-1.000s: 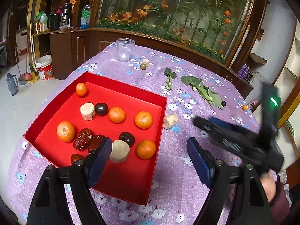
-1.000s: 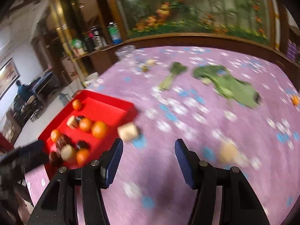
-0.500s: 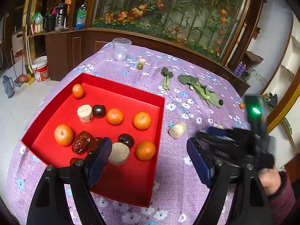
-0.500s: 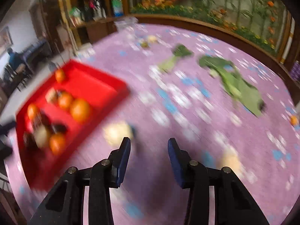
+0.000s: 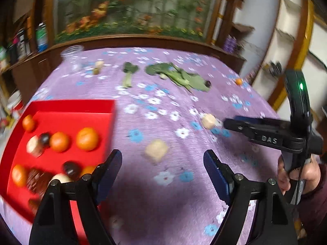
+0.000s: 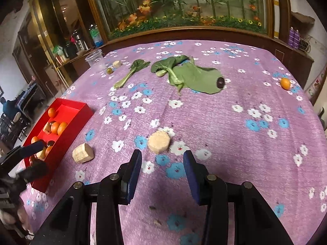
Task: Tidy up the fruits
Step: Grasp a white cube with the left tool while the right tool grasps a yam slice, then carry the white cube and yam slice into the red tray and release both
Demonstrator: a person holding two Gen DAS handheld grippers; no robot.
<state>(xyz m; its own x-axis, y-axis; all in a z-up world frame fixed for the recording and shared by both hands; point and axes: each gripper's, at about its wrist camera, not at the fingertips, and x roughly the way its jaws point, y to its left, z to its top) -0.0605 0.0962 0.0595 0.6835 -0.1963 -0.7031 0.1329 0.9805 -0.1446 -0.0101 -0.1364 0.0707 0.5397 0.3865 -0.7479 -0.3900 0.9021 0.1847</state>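
Note:
A red tray [image 5: 67, 107] [image 6: 71, 120] holds several oranges, dark fruits and beige chunks at the table's left. My left gripper [image 5: 162, 166] is open and empty; a beige chunk [image 5: 156, 150] lies just ahead of it, right of the tray. My right gripper [image 6: 162, 163] is open and empty, just behind a round beige chunk [image 6: 159, 142]. Another beige chunk [image 6: 83, 153] lies left of it, near the tray. The right gripper also shows in the left wrist view [image 5: 231, 123], next to a beige chunk [image 5: 208, 121].
On the purple flowered tablecloth [image 6: 224, 122] lie green leaves [image 6: 190, 75], a dark fruit [image 6: 220, 82], a small orange [image 6: 285, 83] at far right, a clear cup [image 6: 95, 59] and small pieces [image 6: 114, 66] at the back. A wooden ledge borders the far edge.
My left gripper has swung right, from over the tray to over the cloth beside it. My right gripper has moved up to the round beige chunk and steadied.

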